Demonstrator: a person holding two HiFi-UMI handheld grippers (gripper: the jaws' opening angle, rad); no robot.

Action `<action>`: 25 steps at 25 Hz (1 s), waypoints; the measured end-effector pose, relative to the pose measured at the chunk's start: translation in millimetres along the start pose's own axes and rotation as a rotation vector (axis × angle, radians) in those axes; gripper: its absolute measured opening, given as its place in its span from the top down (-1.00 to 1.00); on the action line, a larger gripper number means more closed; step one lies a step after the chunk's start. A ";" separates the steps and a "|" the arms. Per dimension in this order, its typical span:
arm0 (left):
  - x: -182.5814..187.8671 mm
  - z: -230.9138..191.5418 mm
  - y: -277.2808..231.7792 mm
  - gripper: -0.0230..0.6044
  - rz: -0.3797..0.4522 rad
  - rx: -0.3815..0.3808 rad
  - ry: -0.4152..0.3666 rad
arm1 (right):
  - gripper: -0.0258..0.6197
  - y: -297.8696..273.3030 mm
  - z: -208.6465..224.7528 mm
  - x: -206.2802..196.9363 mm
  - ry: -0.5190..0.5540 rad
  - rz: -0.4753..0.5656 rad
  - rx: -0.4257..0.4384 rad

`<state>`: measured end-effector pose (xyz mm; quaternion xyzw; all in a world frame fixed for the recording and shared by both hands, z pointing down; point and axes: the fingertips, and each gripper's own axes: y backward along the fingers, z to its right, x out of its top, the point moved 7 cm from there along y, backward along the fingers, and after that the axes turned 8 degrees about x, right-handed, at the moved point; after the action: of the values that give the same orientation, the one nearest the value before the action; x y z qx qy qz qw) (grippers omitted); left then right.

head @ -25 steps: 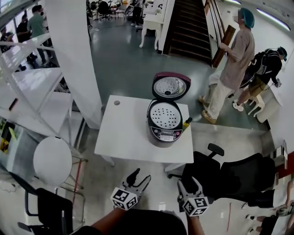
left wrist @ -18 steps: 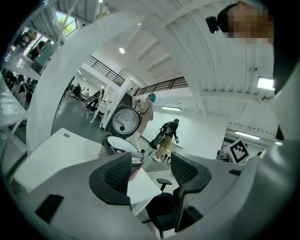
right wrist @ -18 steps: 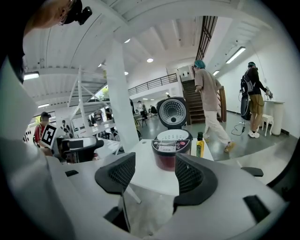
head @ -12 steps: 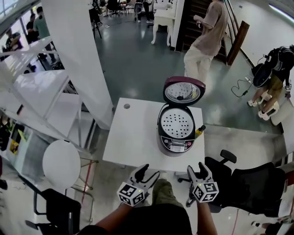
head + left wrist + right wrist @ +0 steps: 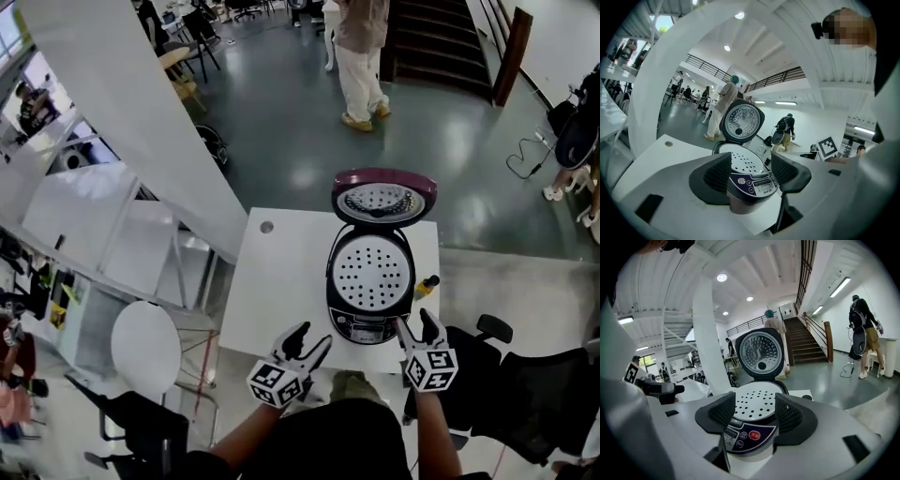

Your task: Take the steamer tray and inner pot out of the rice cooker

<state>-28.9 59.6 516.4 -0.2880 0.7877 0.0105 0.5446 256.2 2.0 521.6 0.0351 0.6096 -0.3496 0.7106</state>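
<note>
A dark rice cooker (image 5: 371, 291) stands on the right part of a white table (image 5: 281, 281), its lid (image 5: 383, 195) swung up at the back. A white perforated steamer tray (image 5: 372, 274) lies in its mouth; the inner pot beneath is hidden. My left gripper (image 5: 309, 342) hangs open at the table's near edge, left of the cooker. My right gripper (image 5: 419, 326) is open just off the cooker's near right corner. The left gripper view shows the cooker (image 5: 749, 176) between open jaws. In the right gripper view the tray (image 5: 754, 404) and control panel (image 5: 746, 435) sit between open jaws.
A small bottle (image 5: 427, 283) lies right of the cooker. A black office chair (image 5: 487, 375) stands right of the table, a round white stool (image 5: 145, 349) to the left. A white pillar (image 5: 141, 112) rises behind left. A person (image 5: 359, 56) walks beyond the table.
The view has closed in on the table. Both grippers have moved forward to the table's near edge, the right one up beside the cooker. The person behind has walked leftward.
</note>
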 end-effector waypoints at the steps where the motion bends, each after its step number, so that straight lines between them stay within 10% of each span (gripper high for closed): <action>1: 1.4 -1.3 -10.0 0.15 -0.003 0.008 -0.002 | 0.19 -8.0 8.3 0.9 0.001 -0.012 0.005; 12: 12.4 -27.6 -93.7 0.15 -0.043 0.148 0.014 | 0.19 -80.6 66.9 28.8 0.066 -0.048 0.049; 25: 22.3 -46.4 -128.1 0.15 -0.078 0.117 0.031 | 0.19 -131.6 77.4 9.6 0.098 -0.225 0.017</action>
<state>-14.3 -72.4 554.1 -0.2865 0.7835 -0.0612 0.5480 250.5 -138.3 582.3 -0.0102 0.6407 -0.4302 0.6359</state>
